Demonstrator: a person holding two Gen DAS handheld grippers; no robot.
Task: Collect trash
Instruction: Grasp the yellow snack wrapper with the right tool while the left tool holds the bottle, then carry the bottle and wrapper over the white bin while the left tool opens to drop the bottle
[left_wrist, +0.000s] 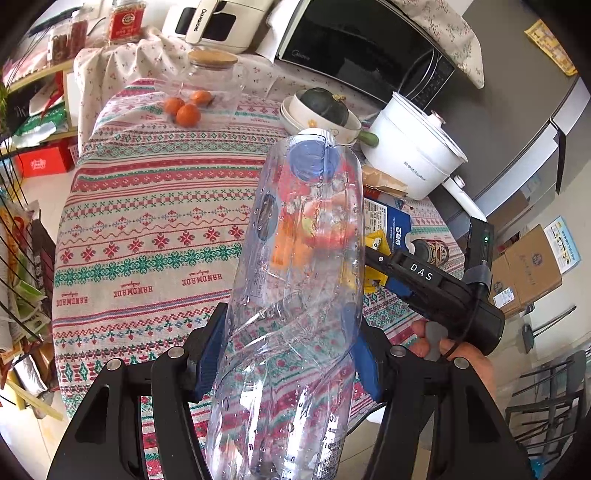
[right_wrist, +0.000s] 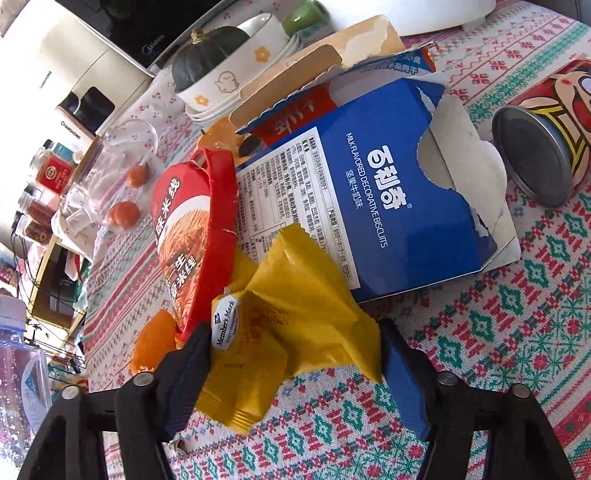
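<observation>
The left gripper (left_wrist: 288, 354) pinches a clear, crumpled plastic bottle (left_wrist: 295, 266) by its lower body, its blue pads pressed against both sides, so the bottle stands tilted above the table (left_wrist: 147, 229) with its white cap (left_wrist: 317, 134) pointing away; held like that, it is probably already collected trash carried along while the other hand works. The right gripper (right_wrist: 295, 369) comes down on a crinkled yellow snack wrapper (right_wrist: 295, 325) that lies on the cloth just in front of a torn blue biscuit box (right_wrist: 369, 192) and beside a red noodle-cup lid (right_wrist: 192, 229). Its jaws flank the wrapper and look to touch its edges, though I cannot tell whether they truly grip it yet. A printed can (right_wrist: 543, 147) lies on its side nearby. The table wears a patterned red-and-green knitted cloth. Further back sit tangerines (left_wrist: 186, 109), stacked bowls holding a dark green squash (left_wrist: 323, 105), a white electric pot (left_wrist: 413, 147) and a black microwave (left_wrist: 369, 48).
</observation>
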